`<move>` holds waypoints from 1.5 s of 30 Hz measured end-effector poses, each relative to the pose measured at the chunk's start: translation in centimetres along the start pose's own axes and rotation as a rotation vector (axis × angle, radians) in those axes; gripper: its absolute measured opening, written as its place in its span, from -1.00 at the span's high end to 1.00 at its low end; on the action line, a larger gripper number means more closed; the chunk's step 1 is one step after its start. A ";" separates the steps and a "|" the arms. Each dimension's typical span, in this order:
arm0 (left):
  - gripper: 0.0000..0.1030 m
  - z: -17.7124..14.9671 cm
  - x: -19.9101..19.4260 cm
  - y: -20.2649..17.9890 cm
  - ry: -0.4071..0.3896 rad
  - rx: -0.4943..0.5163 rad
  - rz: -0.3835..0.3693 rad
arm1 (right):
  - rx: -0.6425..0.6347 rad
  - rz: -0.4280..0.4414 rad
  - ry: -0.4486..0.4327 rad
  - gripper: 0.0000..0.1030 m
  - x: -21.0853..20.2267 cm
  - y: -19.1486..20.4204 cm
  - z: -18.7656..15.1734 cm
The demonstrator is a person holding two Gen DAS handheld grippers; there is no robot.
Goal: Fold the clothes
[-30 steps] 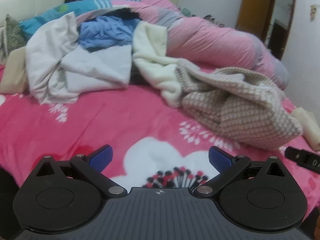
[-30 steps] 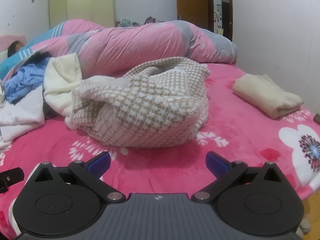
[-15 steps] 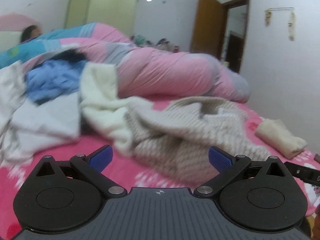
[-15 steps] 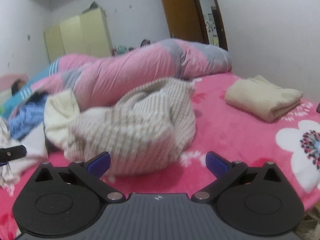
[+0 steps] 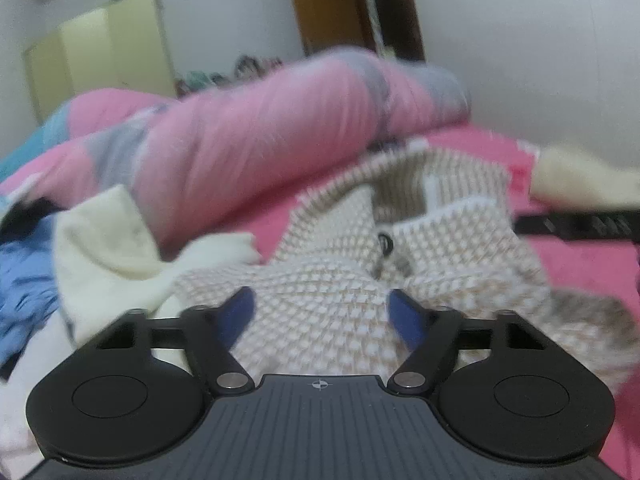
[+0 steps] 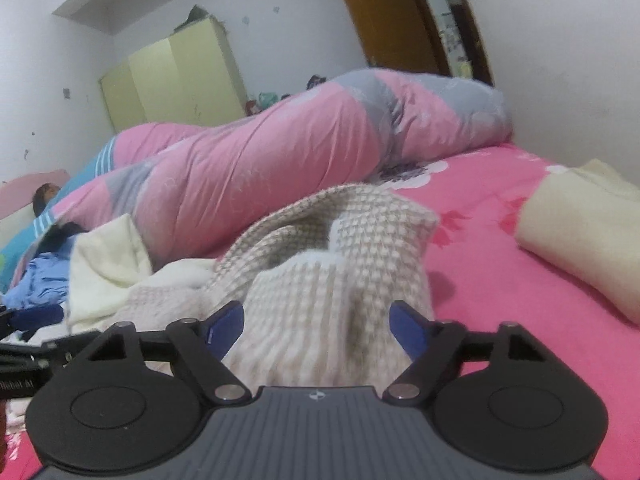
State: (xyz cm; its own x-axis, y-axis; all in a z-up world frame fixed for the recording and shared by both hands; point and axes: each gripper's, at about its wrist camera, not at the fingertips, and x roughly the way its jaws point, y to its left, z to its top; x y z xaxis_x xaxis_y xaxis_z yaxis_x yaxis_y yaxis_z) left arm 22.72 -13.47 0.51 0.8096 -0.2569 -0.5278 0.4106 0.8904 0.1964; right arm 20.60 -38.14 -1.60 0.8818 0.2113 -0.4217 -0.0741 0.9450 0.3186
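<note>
A bed with a hot-pink flowered sheet fills the room, and everything else sits in relation to the checked beige-and-white knit sweater heaped near its front edge. Behind the sweater a long pink-and-grey quilt lies rolled across the mattress, and behind that stand a pale yellow wardrobe and a brown wooden door. To the sweater's left a cream fleece garment touches it, and further left is a crumpled blue garment. A person's head shows at the far left end of the quilt. Well to the sweater's right a folded cream garment rests on the sheet.

The left gripper and the right gripper are both low over the near side of the sweater, side by side. Their jaws have just been closing, each with sweater fabric lying between the blue pads, yet the pads stand apart and do not look pressed into the knit, so neither is gripping it.
</note>
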 end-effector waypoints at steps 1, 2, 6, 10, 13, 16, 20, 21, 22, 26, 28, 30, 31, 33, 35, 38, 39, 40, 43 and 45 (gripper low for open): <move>-0.09 0.2 1.3 0.0 0.026 0.003 -0.011 | 0.009 -0.003 0.030 -0.44 1.8 -0.5 0.1; 0.04 0.3 2.4 -0.1 0.059 -0.004 -0.026 | 0.020 -0.006 0.063 -0.27 3.6 -1.0 0.2; 0.61 -1.2 5.1 -0.6 0.205 -0.047 -0.082 | 0.215 0.086 0.187 0.55 6.5 -3.4 -2.0; 0.80 -3.4 2.8 -2.3 0.225 -0.001 -0.106 | 0.268 0.243 0.177 0.80 3.2 -3.2 -5.3; 0.85 -5.1 0.6 -3.5 0.242 0.046 -0.149 | 0.204 0.288 0.190 0.81 -0.2 -1.6 -7.5; 0.89 -7.0 -1.9 -4.5 0.244 0.057 -0.214 | 0.199 0.348 0.223 0.81 -3.5 -0.1 -9.1; 0.89 -9.5 -6.0 -5.6 0.212 0.078 -0.285 | 0.260 0.420 0.217 0.81 -7.4 0.6 -9.5; 0.89 -10.1 -7.0 -5.7 0.219 0.066 -0.322 | 0.281 0.438 0.208 0.81 -8.5 0.5 -9.5; 0.89 -10.6 -7.9 -5.9 0.217 0.058 -0.341 | 0.298 0.453 0.200 0.81 -9.4 0.3 -9.5; 0.88 -12.6 -11.4 -5.6 0.180 0.031 -0.367 | 0.377 0.448 0.156 0.81 -13.2 -2.0 -10.4; 0.70 -13.3 -12.6 -4.2 0.176 -0.030 -0.417 | 0.419 0.399 0.141 0.81 -15.0 -3.8 -11.5; 0.41 -14.0 -13.4 -2.7 0.180 -0.111 -0.480 | 0.448 0.303 0.134 0.81 -16.7 -5.7 -12.4; 0.34 -14.3 -13.7 -2.2 0.170 -0.129 -0.484 | 0.461 0.253 0.131 0.81 -17.5 -6.7 -12.8; 0.29 -14.7 -14.2 -1.3 0.143 -0.142 -0.477 | 0.480 0.158 0.142 0.80 -18.9 -8.1 -13.5; 0.22 -14.5 -14.4 -0.8 0.116 -0.139 -0.451 | 0.492 0.098 0.151 0.80 -19.9 -8.7 -13.6; 0.09 -14.5 -14.8 0.3 0.069 -0.174 -0.438 | 0.405 -0.022 0.101 0.78 -21.5 -7.9 -11.7; 0.06 -14.5 -14.9 0.5 0.054 -0.184 -0.430 | 0.358 -0.068 0.072 0.77 -22.1 -7.3 -10.7; 0.01 -14.4 -14.8 0.9 0.040 -0.193 -0.420 | 0.323 -0.103 0.046 0.77 -22.5 -6.8 -9.7; -0.04 -14.1 -14.9 1.4 0.009 -0.212 -0.394 | 0.227 -0.156 -0.016 0.44 -22.3 -4.9 -7.1; -0.05 -13.9 -14.8 1.7 -0.002 -0.221 -0.374 | 0.153 -0.174 -0.035 -0.05 -21.1 -3.2 -5.4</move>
State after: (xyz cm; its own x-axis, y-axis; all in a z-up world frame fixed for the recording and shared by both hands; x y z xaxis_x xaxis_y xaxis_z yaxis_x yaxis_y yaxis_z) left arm 5.60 -2.92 -2.87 0.6235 -0.5774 -0.5272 0.5760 0.7951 -0.1896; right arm -0.29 -44.25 1.75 0.8911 0.0366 -0.4524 0.1499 0.9170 0.3695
